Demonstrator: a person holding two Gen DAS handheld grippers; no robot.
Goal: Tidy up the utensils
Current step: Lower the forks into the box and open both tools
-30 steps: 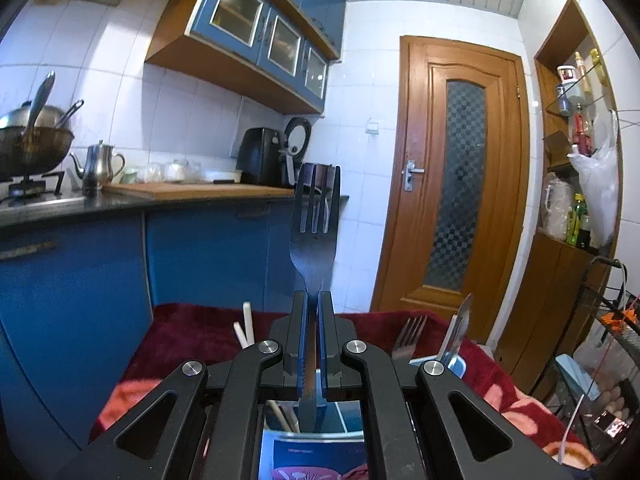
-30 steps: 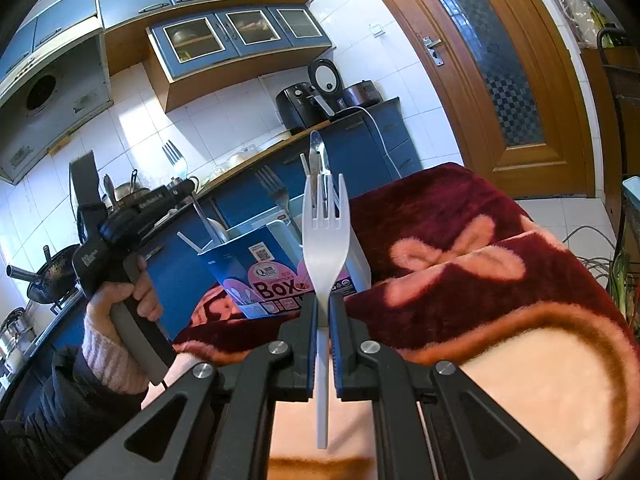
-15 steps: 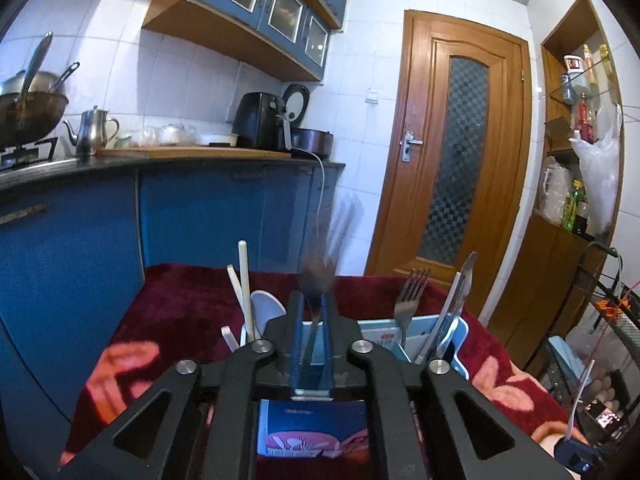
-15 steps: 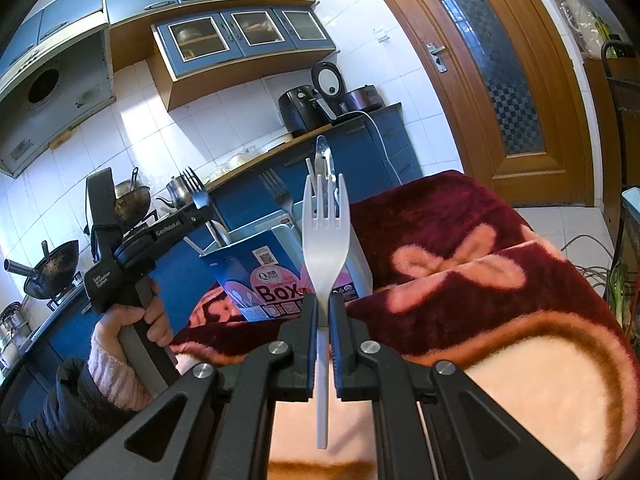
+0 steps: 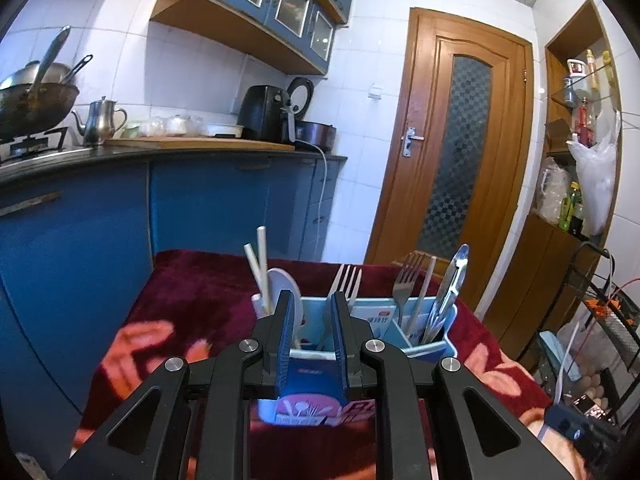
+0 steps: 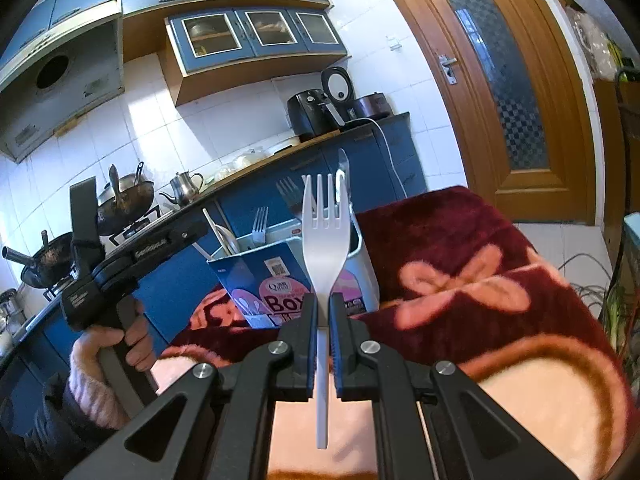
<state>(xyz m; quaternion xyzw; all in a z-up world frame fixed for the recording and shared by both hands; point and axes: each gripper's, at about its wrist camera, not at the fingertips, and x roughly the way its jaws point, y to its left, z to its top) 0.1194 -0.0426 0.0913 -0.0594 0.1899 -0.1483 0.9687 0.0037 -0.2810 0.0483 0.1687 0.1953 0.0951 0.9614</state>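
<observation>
Fingers (image 6: 310, 322) of the right gripper (image 6: 323, 316) pinch a white plastic fork (image 6: 323, 248) by its handle, tines up. Beyond them stands the blue utensil box (image 6: 280, 280) on the red blanket (image 6: 460, 248). Ahead of the left gripper (image 5: 311, 312), whose fingers have just been opening with nothing clamped, a metal fork (image 5: 347, 280) stands in that box.

A surface draped with a dark red blanket (image 6: 460, 232) patterned in pink is seen before the blue kitchen cabinets. A blue utensil box (image 6: 276, 280) is set upright on the blanket near its far edge, with its compartments filled by cutlery.
</observation>
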